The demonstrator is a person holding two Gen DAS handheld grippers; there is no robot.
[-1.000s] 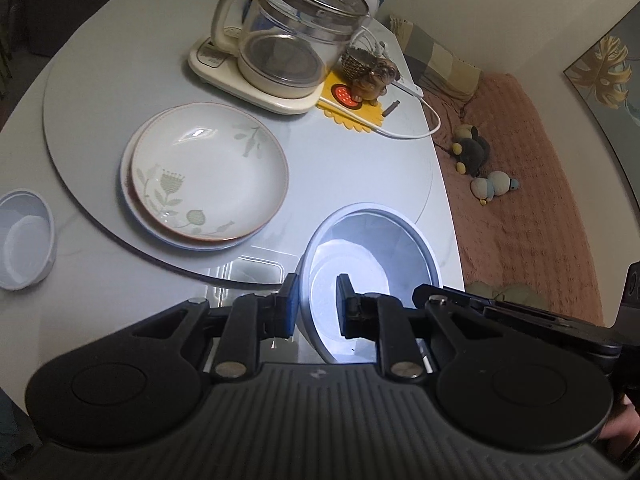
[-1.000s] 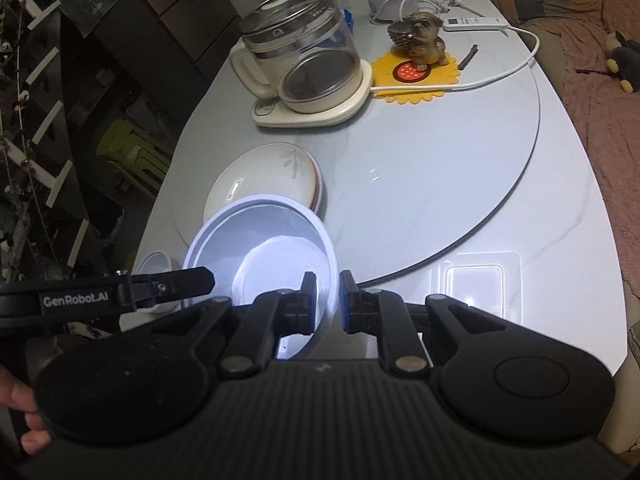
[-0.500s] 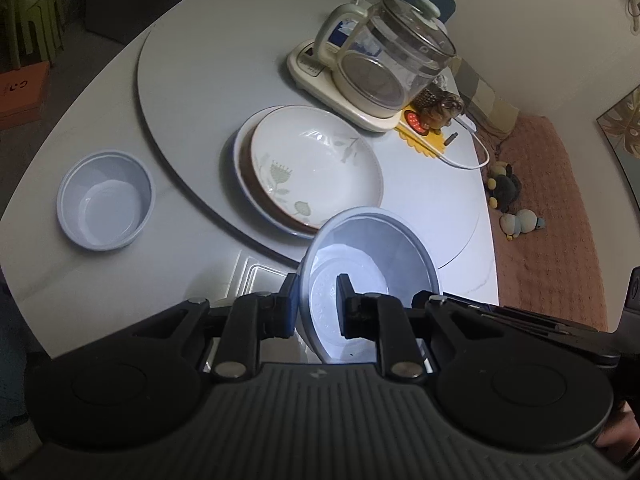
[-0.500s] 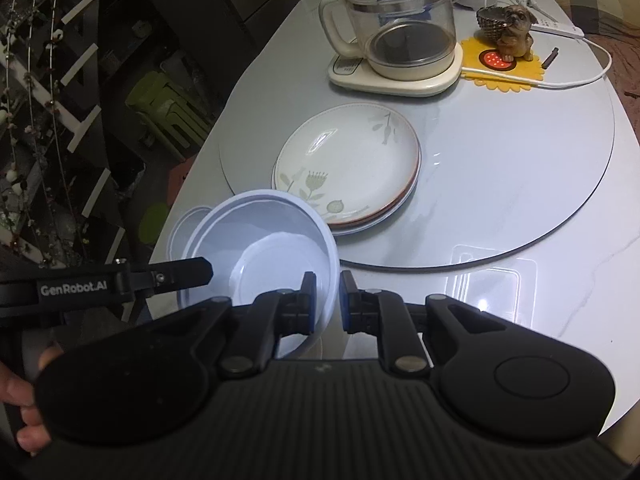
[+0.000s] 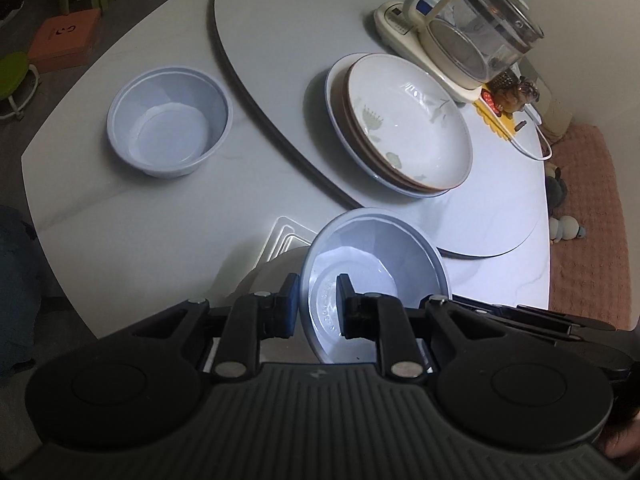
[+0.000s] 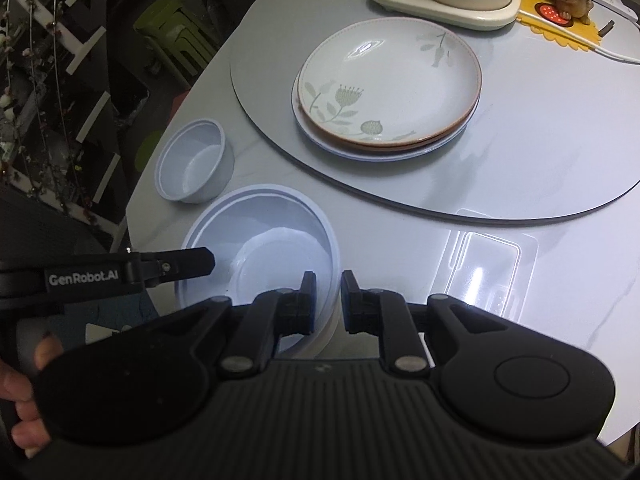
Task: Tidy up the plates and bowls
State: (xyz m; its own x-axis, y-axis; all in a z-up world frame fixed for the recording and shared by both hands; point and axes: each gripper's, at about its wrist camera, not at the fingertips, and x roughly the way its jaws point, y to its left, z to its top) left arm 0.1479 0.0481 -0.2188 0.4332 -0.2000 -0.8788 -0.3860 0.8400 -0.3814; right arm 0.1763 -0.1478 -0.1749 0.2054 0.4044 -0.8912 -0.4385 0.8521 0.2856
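Both grippers hold one large pale blue bowl [image 5: 376, 256] by opposite rims, above the table's near edge. My left gripper [image 5: 318, 300] is shut on its left rim. My right gripper [image 6: 327, 300] is shut on its right rim; the bowl [image 6: 260, 240] shows there too, with the left gripper's finger over its far side. A smaller pale blue bowl [image 5: 170, 124] stands on the table to the left, also seen in the right wrist view [image 6: 196, 172]. Stacked floral plates [image 5: 404, 124] [image 6: 388, 84] sit on the round turntable [image 5: 280, 20].
A glass kettle [image 5: 476, 28] on its cream base stands behind the plates. A small figurine [image 5: 514, 94] on a yellow mat and a white cable lie to its right. A sofa with soft toys [image 5: 560, 184] is beyond the table. Stools and shelving stand left.
Both grippers have carried the large bowl leftwards along the table's near edge. The small bowl now sits closer and the kettle has shifted towards the right of view.
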